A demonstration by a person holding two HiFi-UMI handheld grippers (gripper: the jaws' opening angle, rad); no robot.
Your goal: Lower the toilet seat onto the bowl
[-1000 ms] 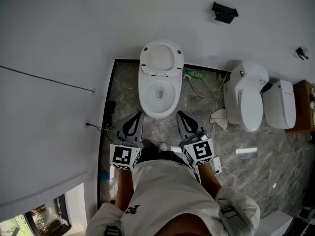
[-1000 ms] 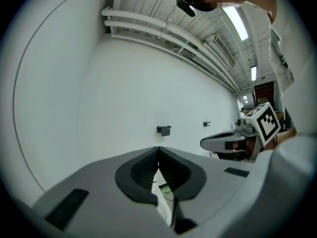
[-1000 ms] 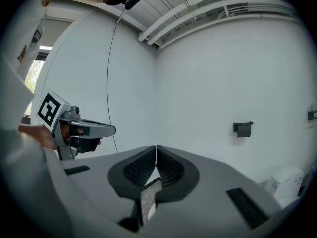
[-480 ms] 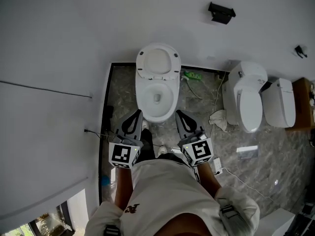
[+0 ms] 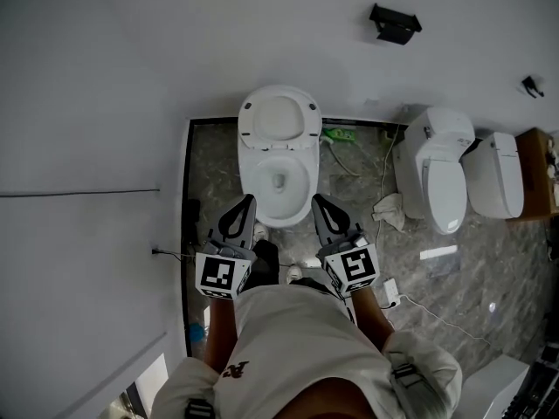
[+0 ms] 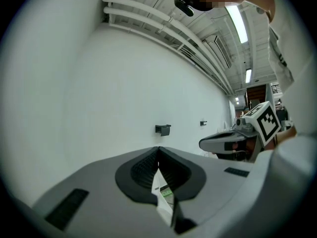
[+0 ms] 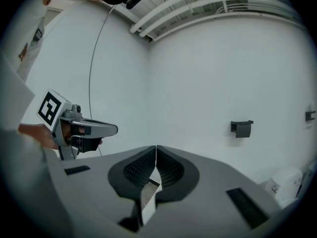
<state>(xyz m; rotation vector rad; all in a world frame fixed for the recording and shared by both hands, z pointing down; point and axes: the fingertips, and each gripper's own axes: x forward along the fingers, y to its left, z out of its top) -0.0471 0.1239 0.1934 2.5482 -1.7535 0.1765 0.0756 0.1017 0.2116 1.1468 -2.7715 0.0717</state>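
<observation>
Both grippers, left [image 5: 244, 204] and right [image 5: 320, 203], closed and empty, near the bowl [image 5: 278, 206]. Toilet seat [image 5: 312, 122] upright against wall. We judge it rigid, hinged, slick plastic; push its top rim.

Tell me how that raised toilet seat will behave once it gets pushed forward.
The toilet seat looks like rigid moulded plastic, so it should swing as one stiff piece. Standing upright behind the bowl, it may drop quickly once tipped forward. Its smooth surface probably feels slippery.
</observation>
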